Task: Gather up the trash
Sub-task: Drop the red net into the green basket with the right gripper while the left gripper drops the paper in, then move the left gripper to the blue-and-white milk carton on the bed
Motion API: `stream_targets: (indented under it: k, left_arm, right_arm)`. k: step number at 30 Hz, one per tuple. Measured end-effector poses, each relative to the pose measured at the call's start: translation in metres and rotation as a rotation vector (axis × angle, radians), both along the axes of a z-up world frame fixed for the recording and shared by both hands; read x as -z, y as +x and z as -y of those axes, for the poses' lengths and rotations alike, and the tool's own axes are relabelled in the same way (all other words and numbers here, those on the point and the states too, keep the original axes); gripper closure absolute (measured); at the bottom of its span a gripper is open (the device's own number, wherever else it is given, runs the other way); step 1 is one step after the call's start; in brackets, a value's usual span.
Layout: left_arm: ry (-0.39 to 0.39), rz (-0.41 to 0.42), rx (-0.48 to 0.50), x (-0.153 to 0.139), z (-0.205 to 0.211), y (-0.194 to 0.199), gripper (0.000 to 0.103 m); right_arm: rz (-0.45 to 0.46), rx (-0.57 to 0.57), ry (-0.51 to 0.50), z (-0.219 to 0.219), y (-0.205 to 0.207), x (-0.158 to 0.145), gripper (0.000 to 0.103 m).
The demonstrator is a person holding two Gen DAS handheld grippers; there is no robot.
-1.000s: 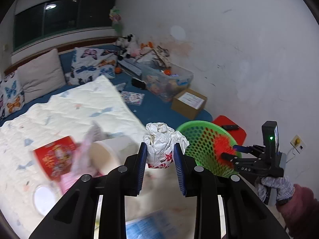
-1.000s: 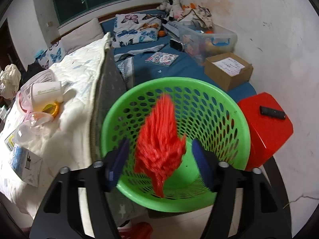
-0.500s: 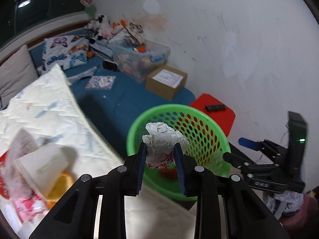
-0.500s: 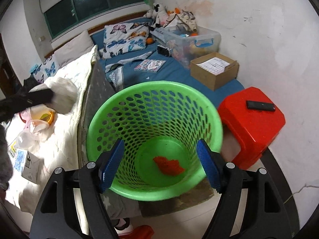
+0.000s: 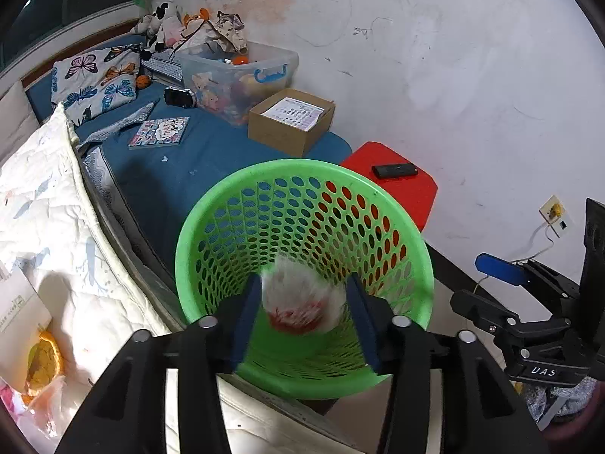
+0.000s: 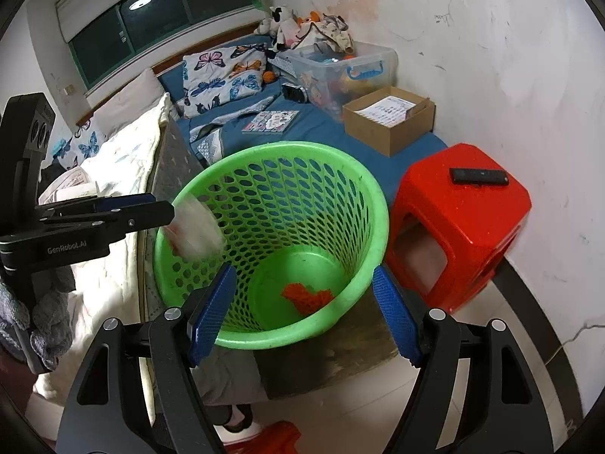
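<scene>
A green perforated basket stands beside the bed. My left gripper is over its near rim, jaws open, and a crumpled white paper ball with red print is blurred between them, apart from both pads. In the right wrist view the ball is just below the left gripper's tip, at the basket's left rim. A red net scrap lies on the basket bottom. My right gripper is open and empty above the basket's near edge.
A red stool with a black remote stands right of the basket. A cardboard box, a clear toy bin and a booklet lie on the blue mattress. More wrappers lie on the white quilt at left.
My left gripper moved over the basket and its jaws opened, letting go of the paper ball. The right gripper let its red net scrap fall into the basket and drew back a little.
</scene>
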State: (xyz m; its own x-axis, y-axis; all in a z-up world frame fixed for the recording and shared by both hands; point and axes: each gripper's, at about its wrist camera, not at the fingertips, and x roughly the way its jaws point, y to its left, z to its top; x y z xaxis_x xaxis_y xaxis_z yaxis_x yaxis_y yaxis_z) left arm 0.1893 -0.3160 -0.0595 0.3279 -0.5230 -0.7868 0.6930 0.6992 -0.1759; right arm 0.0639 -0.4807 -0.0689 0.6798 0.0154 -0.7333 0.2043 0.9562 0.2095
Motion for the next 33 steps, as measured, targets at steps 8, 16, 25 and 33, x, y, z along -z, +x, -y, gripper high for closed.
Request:
stream_targets:
  k: [8, 16, 25, 33]
  left_arm:
    - [-0.011, 0.027, -0.008, -0.01, -0.021, -0.013, 0.052]
    - [-0.016, 0.077, -0.002, -0.033, -0.069, -0.038, 0.044]
    - [0.079, 0.104, 0.071, -0.033, -0.138, -0.06, 0.04]
    - [0.157, 0.113, 0.182, -0.021, -0.19, -0.074, 0.04]
  right_arm:
    - [0.019, -0.016, -0.002, -0.01, 0.0, -0.008, 0.028]
    - [0.044, -0.066, -0.006, -0.033, -0.002, -0.022, 0.028]
    - [0.052, -0.126, -0.018, -0.066, 0.005, -0.031, 0.027]
    - [0.05, -0.162, -0.03, -0.092, 0.012, -0.034, 0.026]
